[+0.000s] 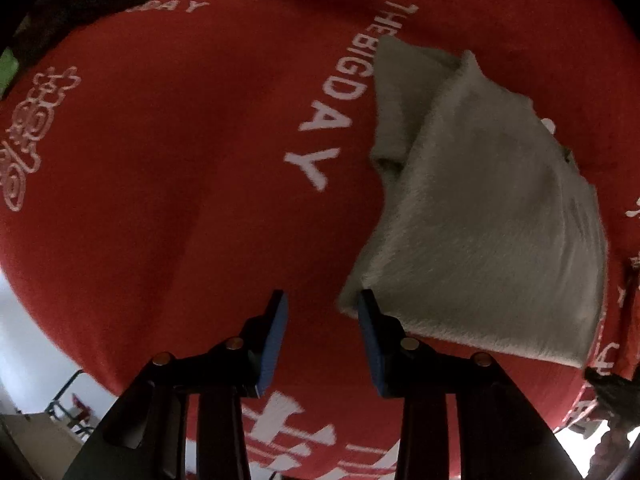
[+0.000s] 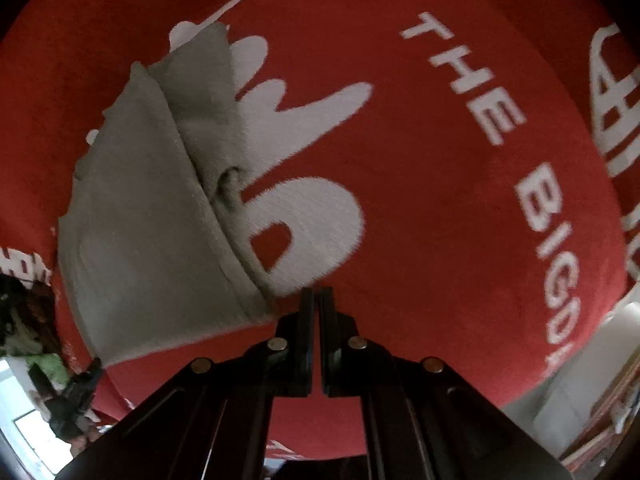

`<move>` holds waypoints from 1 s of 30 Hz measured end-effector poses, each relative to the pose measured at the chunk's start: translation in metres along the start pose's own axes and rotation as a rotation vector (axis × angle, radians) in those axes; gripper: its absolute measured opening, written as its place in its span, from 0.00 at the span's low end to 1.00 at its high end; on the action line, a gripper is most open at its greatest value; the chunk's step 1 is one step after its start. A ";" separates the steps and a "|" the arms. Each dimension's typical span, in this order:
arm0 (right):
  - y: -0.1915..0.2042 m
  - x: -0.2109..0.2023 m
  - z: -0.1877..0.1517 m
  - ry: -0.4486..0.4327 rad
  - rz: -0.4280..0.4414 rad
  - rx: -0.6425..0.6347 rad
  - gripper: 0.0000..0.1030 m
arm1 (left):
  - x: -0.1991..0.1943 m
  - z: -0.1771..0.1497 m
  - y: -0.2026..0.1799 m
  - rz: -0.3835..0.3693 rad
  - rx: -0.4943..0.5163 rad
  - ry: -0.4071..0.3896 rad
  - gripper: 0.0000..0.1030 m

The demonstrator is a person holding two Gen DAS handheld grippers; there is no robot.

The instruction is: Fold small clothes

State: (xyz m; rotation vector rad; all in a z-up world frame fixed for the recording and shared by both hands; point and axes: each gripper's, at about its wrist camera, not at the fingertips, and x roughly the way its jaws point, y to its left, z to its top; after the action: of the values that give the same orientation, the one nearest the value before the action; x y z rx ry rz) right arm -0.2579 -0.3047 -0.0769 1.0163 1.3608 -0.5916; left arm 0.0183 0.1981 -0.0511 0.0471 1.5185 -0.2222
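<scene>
A small grey fuzzy garment lies folded over on a red cloth with white lettering. In the left wrist view it is at the right. My left gripper is open and empty, its right finger just beside the garment's near corner. In the right wrist view the garment is at the left, with a smaller flap sticking out behind. My right gripper is shut, holding nothing I can see, just right of the garment's near corner.
The red cloth covers the whole work surface, printed "THE BIG DAY". Its edge drops off near my left gripper's side. Dark clutter lies at the left edge in the right wrist view, shelves at the lower right.
</scene>
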 end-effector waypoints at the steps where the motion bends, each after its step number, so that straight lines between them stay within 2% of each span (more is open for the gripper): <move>1: 0.005 -0.003 -0.001 -0.010 0.008 -0.017 0.03 | -0.004 0.000 -0.001 0.034 0.010 -0.007 0.38; 3: 0.020 -0.012 -0.004 -0.031 0.032 -0.085 0.03 | -0.011 0.002 -0.006 0.058 0.033 -0.027 0.38; 6: 0.049 -0.016 -0.005 -0.057 0.059 -0.203 0.03 | -0.024 0.008 -0.029 0.036 0.097 -0.074 0.38; 9: 0.076 -0.005 -0.002 -0.049 0.053 -0.296 0.03 | -0.021 0.015 -0.051 0.018 0.158 -0.077 0.38; 12: 0.086 0.019 0.004 0.003 0.010 -0.313 0.03 | 0.003 0.019 -0.057 0.039 0.165 -0.003 0.38; 14: 0.077 0.033 0.006 0.046 -0.015 -0.307 0.02 | 0.018 0.020 -0.061 0.083 0.151 0.042 0.41; 16: 0.062 0.029 0.003 0.041 0.042 -0.277 0.02 | 0.015 0.022 -0.059 0.078 0.133 0.036 0.45; 21: 0.055 0.024 0.004 0.069 0.047 -0.270 0.03 | 0.008 0.024 -0.061 0.113 0.165 0.070 0.46; 23: 0.056 0.022 0.004 0.074 0.049 -0.259 0.03 | 0.000 0.027 -0.066 0.109 0.176 0.067 0.46; 25: 0.061 0.017 0.004 0.070 0.058 -0.257 0.08 | -0.009 0.033 -0.073 0.105 0.189 0.055 0.46; 27: 0.067 0.016 0.002 0.067 0.079 -0.262 0.20 | -0.020 0.047 -0.079 0.093 0.182 0.018 0.46; 30: 0.078 0.014 0.003 0.070 0.103 -0.285 0.24 | -0.028 0.070 -0.079 0.077 0.158 -0.033 0.46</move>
State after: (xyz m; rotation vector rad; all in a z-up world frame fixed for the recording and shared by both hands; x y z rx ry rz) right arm -0.1880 -0.2670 -0.0712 0.8742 1.3988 -0.2771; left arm 0.0725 0.1121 -0.0107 0.2258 1.4605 -0.2797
